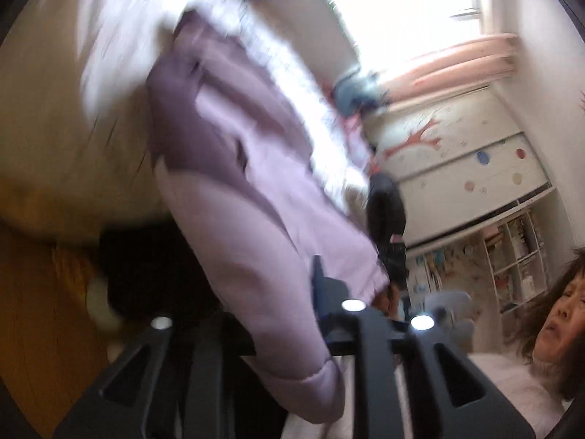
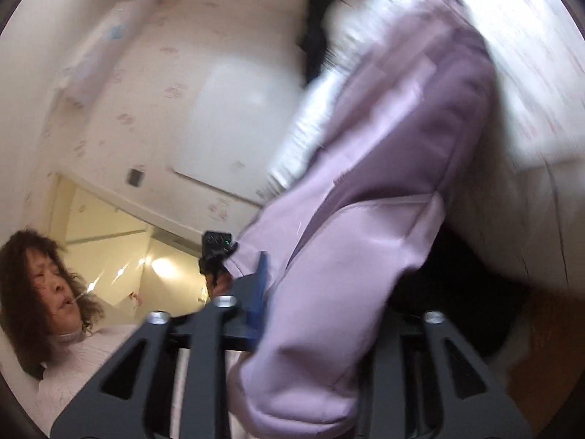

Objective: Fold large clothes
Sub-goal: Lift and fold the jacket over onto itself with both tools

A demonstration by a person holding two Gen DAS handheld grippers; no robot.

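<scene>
A large lilac garment (image 1: 234,168) hangs stretched in the air between my two grippers, blurred by motion. My left gripper (image 1: 292,333) is shut on one edge of it; the cloth bunches over its jaws and hides the fingertips. In the right wrist view the same lilac garment (image 2: 365,197) drapes over my right gripper (image 2: 307,329), which is shut on its other edge. The left gripper (image 2: 217,252) shows small beyond it, and the right gripper (image 1: 389,252) shows small in the left wrist view.
A white bed (image 1: 120,55) lies behind the garment, with wooden floor (image 1: 36,329) below. The person (image 2: 47,285) holding the grippers is close. A white wardrobe (image 1: 468,168), a shelf unit (image 1: 519,256) and a bright window (image 1: 402,11) stand beyond.
</scene>
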